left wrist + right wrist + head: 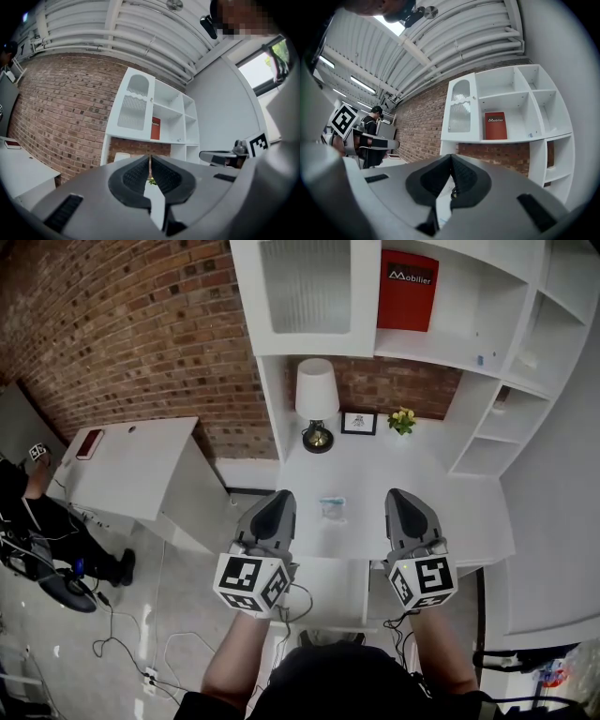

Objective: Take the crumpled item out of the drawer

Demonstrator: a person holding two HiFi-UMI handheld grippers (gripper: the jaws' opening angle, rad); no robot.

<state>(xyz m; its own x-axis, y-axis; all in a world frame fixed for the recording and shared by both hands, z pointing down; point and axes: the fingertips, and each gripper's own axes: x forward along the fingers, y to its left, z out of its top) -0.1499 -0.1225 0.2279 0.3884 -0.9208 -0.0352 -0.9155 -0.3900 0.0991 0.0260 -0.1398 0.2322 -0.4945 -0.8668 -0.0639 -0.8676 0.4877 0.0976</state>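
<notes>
Bright, even daylight throughout; strong fisheye bending with dark corners, and soft close-up blur.

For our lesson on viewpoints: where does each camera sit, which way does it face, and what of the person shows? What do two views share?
Head view: on the person's head, looking steeply down at the white desk; both forearms, left gripper and right gripper show.
Left gripper view: on the left gripper, facing the shelf unit along its shut jaws; right gripper at right.
Right gripper view: on the right gripper, facing the same shelves along shut jaws; left gripper at left.
Shared: both gripper views show the red sign.
</notes>
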